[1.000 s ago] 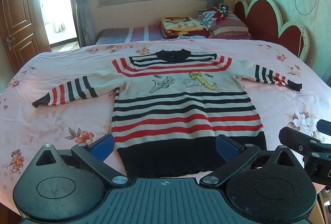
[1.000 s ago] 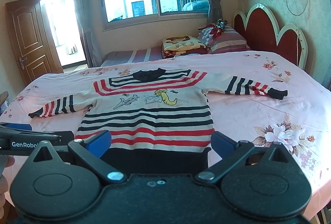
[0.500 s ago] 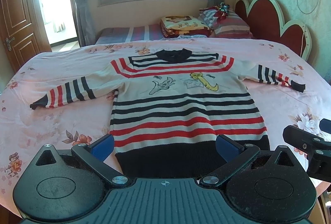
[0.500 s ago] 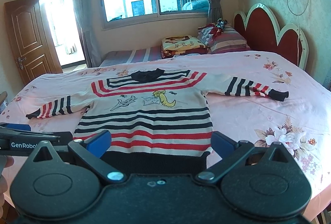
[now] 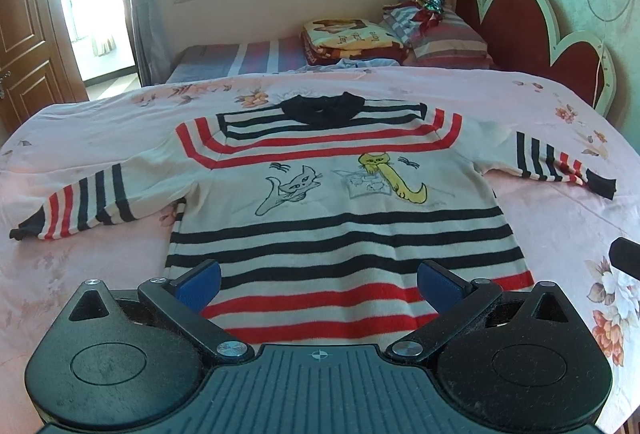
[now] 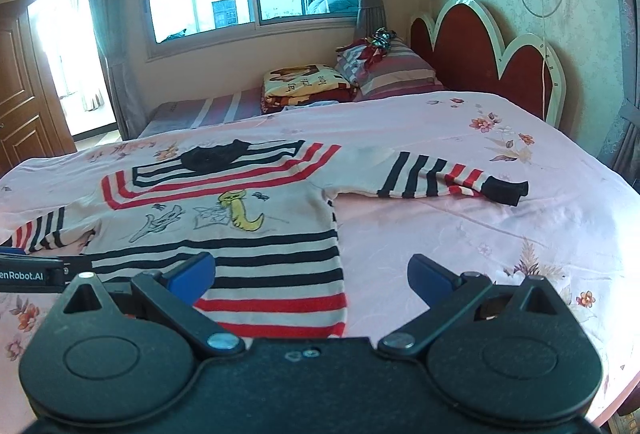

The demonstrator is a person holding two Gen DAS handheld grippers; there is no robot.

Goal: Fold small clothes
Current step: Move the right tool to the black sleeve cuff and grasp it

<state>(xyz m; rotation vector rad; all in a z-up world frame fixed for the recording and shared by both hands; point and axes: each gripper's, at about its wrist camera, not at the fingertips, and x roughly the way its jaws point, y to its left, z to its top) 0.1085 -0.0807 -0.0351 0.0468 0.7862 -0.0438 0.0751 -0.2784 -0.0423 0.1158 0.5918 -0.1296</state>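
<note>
Both grippers are creeping forward over the hem since a second ago, so the sweater is looming bigger in both views. The left gripper [image 5: 318,280] is hanging spread wide and gripping nothing, same for the right gripper [image 6: 310,274]. The striped knit sweater [image 5: 340,218] is lying flat, face up on the pink floral bedsheet [image 6: 460,234], sleeves out. Looks soft, floppy and light, probably stretchy, so I'd be pinching the right sleeve cuff [image 6: 505,189] or a shoulder seam
</note>
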